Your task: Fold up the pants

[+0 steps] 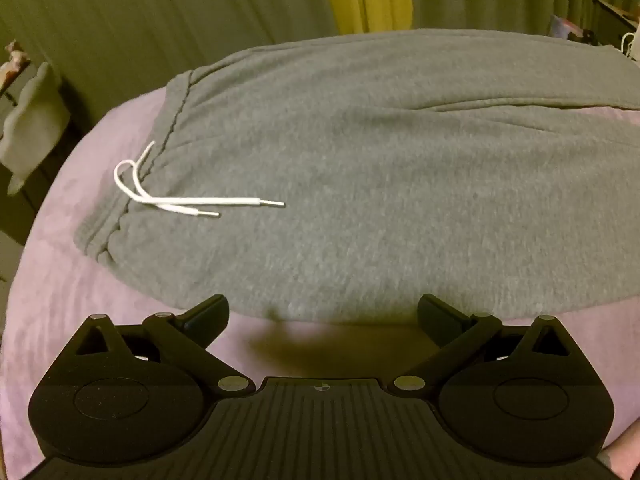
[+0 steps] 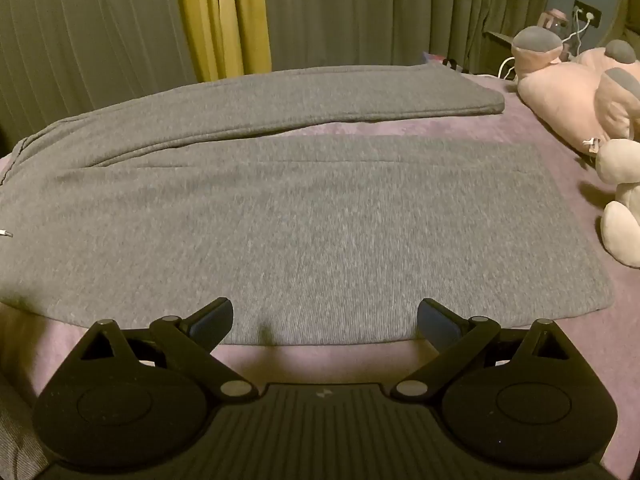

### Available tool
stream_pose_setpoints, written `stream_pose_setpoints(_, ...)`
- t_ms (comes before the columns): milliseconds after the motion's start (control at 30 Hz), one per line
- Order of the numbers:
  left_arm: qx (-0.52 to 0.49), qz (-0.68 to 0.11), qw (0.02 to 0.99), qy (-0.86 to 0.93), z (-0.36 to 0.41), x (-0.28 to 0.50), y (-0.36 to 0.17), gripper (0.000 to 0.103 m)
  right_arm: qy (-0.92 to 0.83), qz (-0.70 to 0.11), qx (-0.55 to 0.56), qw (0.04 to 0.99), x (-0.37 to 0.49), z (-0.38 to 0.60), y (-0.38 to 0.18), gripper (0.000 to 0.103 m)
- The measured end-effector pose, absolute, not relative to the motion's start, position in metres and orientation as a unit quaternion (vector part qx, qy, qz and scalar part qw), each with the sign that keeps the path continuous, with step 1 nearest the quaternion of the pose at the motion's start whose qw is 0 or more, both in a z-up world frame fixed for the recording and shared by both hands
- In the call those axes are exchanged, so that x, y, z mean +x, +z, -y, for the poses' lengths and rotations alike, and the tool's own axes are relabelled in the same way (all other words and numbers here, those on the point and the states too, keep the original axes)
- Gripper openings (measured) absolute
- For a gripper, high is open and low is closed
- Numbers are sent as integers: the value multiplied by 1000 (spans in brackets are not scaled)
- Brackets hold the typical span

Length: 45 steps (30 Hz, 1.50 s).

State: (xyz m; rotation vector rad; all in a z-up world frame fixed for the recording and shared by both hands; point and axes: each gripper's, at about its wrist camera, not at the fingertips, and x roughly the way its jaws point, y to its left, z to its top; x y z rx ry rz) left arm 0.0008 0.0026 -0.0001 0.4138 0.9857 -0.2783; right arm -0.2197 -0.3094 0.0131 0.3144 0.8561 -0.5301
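Grey sweatpants [image 1: 360, 184] lie flat on a pink-purple bedspread [image 1: 60, 280], waistband to the left with a white drawstring [image 1: 192, 200] resting on the fabric. In the right wrist view the two legs [image 2: 320, 220] stretch to the right, the far leg [image 2: 320, 92] angled away from the near one. My left gripper [image 1: 322, 314] hovers open over the near edge of the hip area, nothing between its fingers. Above the near leg's lower edge my right gripper [image 2: 324, 318] also stands open and holds nothing.
Pink and cream plush toys [image 2: 592, 112] lie on the bed at the right. Grey and yellow curtains [image 2: 224, 16] hang behind the bed. A wall socket with cables [image 2: 586, 12] sits at the far right. Furniture with pale cloth [image 1: 28, 120] stands at the left.
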Motion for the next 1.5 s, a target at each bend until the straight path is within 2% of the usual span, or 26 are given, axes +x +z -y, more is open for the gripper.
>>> stream_pose_setpoints(1500,197,-472,848,-139,1,1,-2,103,-256,-416,153,859,-221,310,5,99)
